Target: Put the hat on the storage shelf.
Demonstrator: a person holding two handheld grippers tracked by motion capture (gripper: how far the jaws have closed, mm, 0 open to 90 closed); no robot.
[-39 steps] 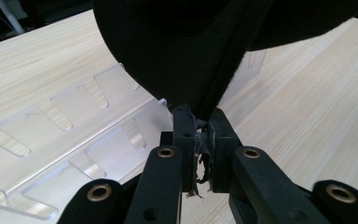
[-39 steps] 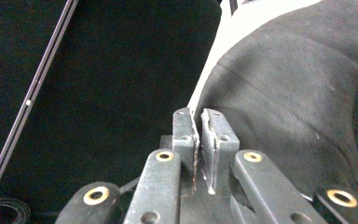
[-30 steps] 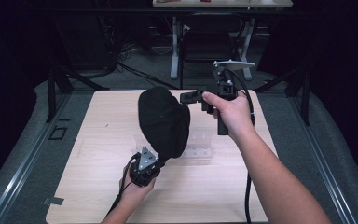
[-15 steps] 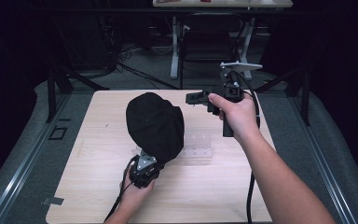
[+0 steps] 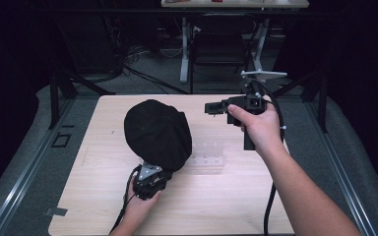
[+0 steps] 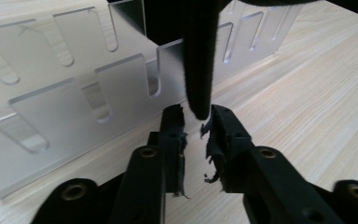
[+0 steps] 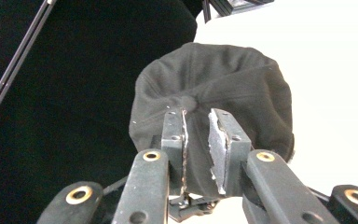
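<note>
A black cap stands upright over the near-left part of the wooden table. My left gripper sits below it, shut on the cap's brim, whose edge drops between the two jaws. My right gripper is held in the air right of the cap and points left at it. Its jaws stand almost together with nothing between them, and the cap lies beyond them.
A clear acrylic rack with slots lies flat on the table just right of the cap, and in the left gripper view the rack is close behind the jaws. Dark floor and metal rails surround the table; desk legs stand at the back.
The cap has shifted left with my left gripper. My right gripper has drawn away from the cap's top, moving right and slightly up.
</note>
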